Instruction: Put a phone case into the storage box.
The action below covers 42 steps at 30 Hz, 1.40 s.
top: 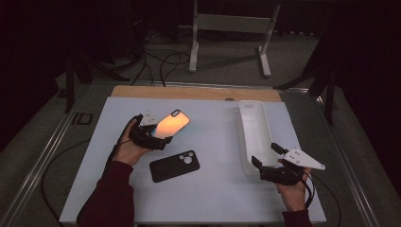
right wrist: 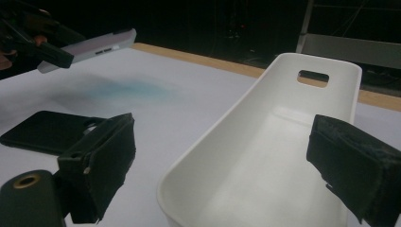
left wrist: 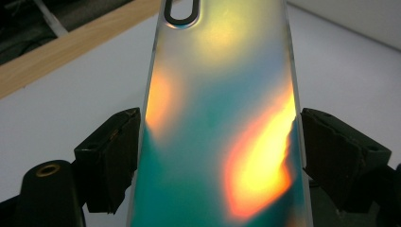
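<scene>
An iridescent phone case [top: 172,124], glowing orange and teal, is held tilted above the white table. My left gripper [top: 158,137] is shut on its lower end, one jaw against each long edge [left wrist: 222,118]. A black phone case [top: 174,166] with a camera cut-out lies flat on the table, just in front of that hand. At the right stands a long white tray [top: 246,137], with nothing in it. My right gripper [top: 265,155] is open at the tray's near end. In the right gripper view its jaws [right wrist: 220,161] stand wide apart on either side of the tray's near rim [right wrist: 189,175].
The white table top [top: 213,198] ends in a wooden strip [top: 189,92] at the far side. Beyond it stand a metal frame [top: 227,28] and floor cables. From the right gripper view, the held case [right wrist: 90,47] hangs above the black one [right wrist: 42,132].
</scene>
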{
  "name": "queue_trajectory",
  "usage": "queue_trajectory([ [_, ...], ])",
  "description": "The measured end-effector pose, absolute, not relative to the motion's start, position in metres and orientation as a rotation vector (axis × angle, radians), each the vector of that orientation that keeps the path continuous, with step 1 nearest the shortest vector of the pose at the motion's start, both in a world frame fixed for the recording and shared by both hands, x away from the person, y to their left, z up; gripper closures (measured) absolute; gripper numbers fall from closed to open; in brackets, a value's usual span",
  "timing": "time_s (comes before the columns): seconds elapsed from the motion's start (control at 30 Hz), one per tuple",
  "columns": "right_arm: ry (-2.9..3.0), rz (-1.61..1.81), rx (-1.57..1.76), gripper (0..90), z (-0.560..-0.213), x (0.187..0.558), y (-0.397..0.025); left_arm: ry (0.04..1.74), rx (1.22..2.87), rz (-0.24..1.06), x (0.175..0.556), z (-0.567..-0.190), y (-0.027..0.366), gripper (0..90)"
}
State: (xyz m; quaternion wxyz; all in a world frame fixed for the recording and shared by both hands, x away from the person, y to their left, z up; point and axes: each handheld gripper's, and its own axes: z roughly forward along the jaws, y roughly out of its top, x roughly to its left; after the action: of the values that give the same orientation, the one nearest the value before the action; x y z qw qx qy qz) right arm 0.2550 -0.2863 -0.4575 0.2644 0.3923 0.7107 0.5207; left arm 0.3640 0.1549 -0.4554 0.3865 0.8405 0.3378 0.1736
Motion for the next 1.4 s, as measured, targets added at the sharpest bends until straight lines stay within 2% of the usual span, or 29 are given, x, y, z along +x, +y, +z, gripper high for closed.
queue_trajectory([
  [0.6,1.949,1.42,1.12,8.6,-0.458,0.259,-0.282,0.734,2.082,0.476,0.333,-0.447,0.126,16.7],
  [1.4,2.021,1.518,1.107,8.5,-0.446,0.273,-0.277,0.587,2.033,0.507,0.321,-0.44,0.073,16.8],
])
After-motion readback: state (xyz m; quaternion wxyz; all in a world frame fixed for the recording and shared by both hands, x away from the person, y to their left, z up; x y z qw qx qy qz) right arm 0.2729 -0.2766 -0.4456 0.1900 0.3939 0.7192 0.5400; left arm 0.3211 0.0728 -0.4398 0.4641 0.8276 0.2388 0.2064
